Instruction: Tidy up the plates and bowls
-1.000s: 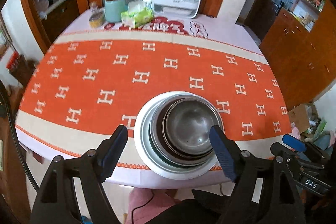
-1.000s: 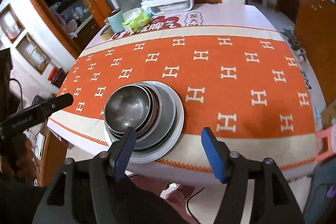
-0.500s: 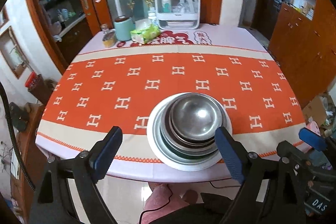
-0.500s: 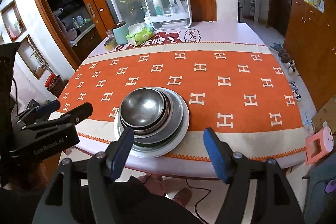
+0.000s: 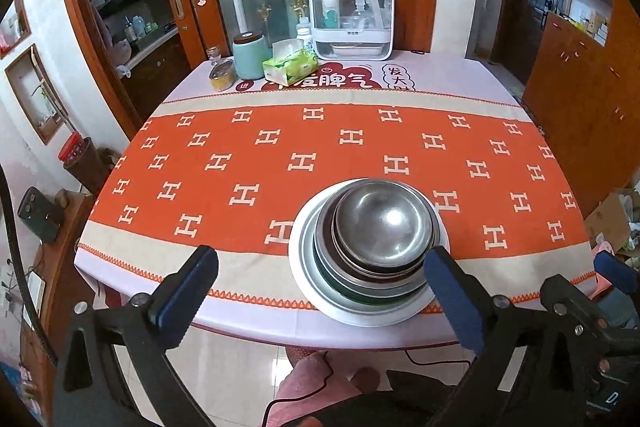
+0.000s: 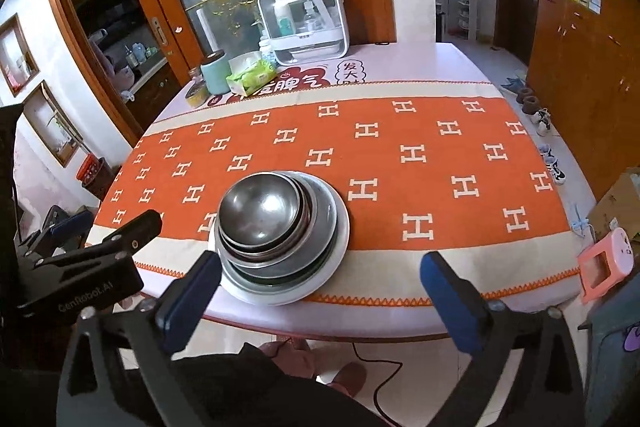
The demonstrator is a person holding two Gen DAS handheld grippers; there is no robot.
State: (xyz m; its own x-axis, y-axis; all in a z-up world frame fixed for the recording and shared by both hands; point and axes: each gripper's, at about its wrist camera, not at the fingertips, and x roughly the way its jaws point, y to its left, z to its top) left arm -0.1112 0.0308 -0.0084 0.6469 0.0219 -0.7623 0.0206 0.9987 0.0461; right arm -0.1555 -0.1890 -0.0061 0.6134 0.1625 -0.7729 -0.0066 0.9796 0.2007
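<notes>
A stack of steel bowls [image 5: 384, 227] nests on a white plate [image 5: 304, 279] near the front edge of the table; it also shows in the right wrist view [image 6: 260, 211], on the same plate [image 6: 340, 247]. My left gripper [image 5: 320, 283] is open and empty, held back from the table edge in front of the stack. My right gripper [image 6: 320, 287] is open and empty, also off the table edge, with the stack ahead and to its left. The left gripper's body [image 6: 80, 267] shows at the left of the right wrist view.
An orange H-pattern cloth [image 5: 320, 155] covers the table. At the far edge stand a white clear-fronted box [image 5: 352, 19], a green tissue pack [image 5: 290, 67], a teal canister [image 5: 250, 55] and a small jar [image 5: 222, 77]. Wooden cabinets [image 6: 580, 59] line the right side.
Both grippers have pulled back and up from the stack, away from the table. The bowls and plate stay in place.
</notes>
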